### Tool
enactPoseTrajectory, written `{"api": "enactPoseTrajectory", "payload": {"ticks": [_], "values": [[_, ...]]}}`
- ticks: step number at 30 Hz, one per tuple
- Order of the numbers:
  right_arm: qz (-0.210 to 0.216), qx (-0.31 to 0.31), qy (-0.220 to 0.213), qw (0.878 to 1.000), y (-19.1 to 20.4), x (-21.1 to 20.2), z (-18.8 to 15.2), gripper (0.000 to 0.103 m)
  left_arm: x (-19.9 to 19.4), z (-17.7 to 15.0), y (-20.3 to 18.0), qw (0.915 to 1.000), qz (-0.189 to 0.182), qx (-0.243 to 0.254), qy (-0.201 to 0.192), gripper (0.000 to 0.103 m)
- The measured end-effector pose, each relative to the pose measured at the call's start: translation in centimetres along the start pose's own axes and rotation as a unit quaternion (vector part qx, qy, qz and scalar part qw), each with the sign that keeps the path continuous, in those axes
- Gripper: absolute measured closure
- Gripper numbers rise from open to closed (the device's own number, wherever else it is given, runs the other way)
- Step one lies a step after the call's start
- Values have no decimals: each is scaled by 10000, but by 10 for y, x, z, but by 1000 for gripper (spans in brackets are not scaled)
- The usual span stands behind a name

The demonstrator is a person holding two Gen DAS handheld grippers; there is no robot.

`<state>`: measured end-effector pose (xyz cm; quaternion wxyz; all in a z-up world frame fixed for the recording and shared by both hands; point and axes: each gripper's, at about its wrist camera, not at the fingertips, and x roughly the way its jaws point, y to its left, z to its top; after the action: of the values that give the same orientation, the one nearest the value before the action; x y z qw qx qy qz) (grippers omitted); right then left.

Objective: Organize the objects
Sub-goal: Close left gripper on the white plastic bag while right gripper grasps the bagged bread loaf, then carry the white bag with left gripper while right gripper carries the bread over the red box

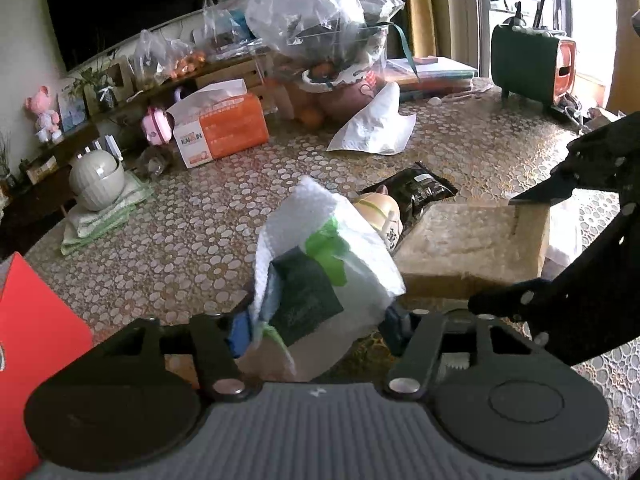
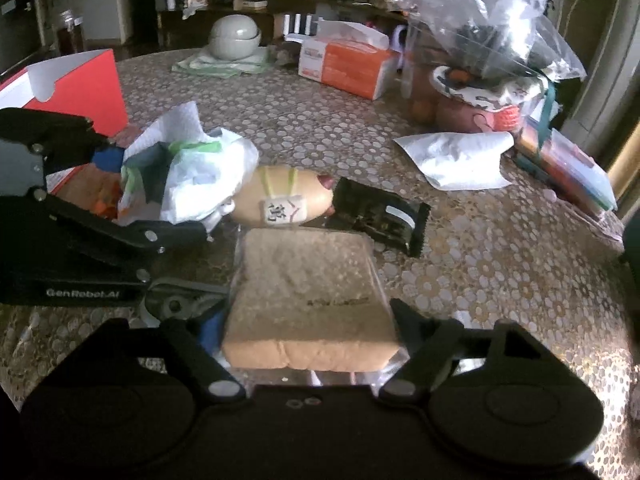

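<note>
A: We find the left gripper [image 1: 316, 320] closed narrowly on a crumpled white plastic bag [image 1: 340, 248] with green print; its blue pads [image 1: 240, 334] press the bag from both sides. A dark green packet [image 1: 308, 296] sits in the folds of the bag.

B: Agreed. We see the right gripper [image 2: 310, 320] standing wide around a wrapped loaf of sliced bread [image 2: 308, 292] that lies on the surface [image 2: 480, 280]. The tips flank the near end of the loaf; we cannot tell whether they press on it.

A: Position of the goods: the bag is just left of the loaf, with a tan bun-shaped package [image 2: 280, 200] just beyond both. A black foil packet [image 2: 380, 220] touches the bun's right end.

B: Labels. The bun carries a white tag with dark characters, which we cannot read. The loaf's wrapper has a dark line of print, illegible. The left gripper body reads "GenRobot.AI".

A: At the far side, the orange tissue box [image 1: 222, 130] reads "KAI" and further letters, partly blurred. A red carton [image 2: 80, 84] stands open at the left.
</note>
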<state>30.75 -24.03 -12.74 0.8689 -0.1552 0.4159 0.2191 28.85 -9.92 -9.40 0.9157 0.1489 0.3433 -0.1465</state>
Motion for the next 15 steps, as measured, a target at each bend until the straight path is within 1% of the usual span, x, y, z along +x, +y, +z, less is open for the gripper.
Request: {"api": "enactPoseTrajectory", "payload": {"ticks": [2, 4, 7, 8, 15], "values": [[-11, 31, -56, 10000, 1, -5, -1, 23, -4, 1, 0, 10000, 33, 11, -2, 56], [-13, 83, -114, 9999, 3, -12, 0, 23, -8, 2, 1, 10000, 30, -32, 13, 62], [-95, 133, -222, 9996, 8, -26, 0, 23, -16, 3, 5, 9999, 18, -127, -3, 66], [-100, 161, -274, 9994, 10, -32, -1, 23, -19, 3, 7, 9999, 1, -153, -9, 69], [-170, 429, -451, 9979, 23, -65, -1, 23, -47, -2, 19, 9986, -38, -525, -36, 69]]}}
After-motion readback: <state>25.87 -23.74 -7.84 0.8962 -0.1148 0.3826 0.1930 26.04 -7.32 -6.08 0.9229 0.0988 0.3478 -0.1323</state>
